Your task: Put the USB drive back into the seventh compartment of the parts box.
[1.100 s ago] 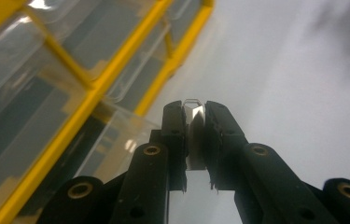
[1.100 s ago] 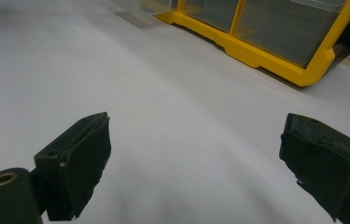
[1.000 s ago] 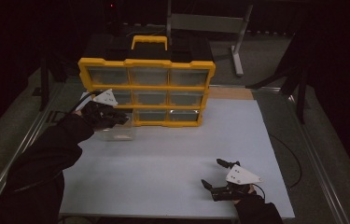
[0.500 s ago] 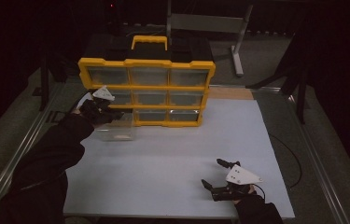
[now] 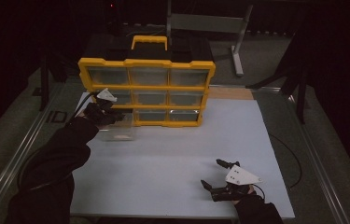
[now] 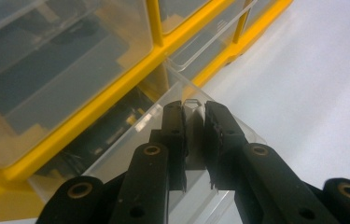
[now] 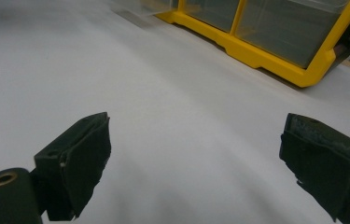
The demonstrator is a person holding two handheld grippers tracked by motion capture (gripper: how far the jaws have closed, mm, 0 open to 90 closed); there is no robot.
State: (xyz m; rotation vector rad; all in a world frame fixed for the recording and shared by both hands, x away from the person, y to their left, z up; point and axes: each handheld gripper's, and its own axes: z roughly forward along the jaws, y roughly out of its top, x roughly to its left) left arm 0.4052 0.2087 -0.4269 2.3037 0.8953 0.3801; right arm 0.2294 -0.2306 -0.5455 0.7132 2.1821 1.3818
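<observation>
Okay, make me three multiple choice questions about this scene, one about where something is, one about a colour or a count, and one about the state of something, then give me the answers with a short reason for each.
1. Where is the right gripper?
A. Over the near right part of the table
B. Inside a drawer
C. On top of the organizer

2. What colour is the frame of the drawer organizer?
A. Red
B. Yellow
C. Green

3. What is the left gripper doing?
A. Hanging open over bare table
B. Resting on the carry handle
C. Clamped on the wall of the clear drawer

Answers:
1 A, the high view shows it low at the right, away from the organizer.
2 B, its frame is yellow in all views.
3 C, its fingers pinch the clear wall between them.
</observation>
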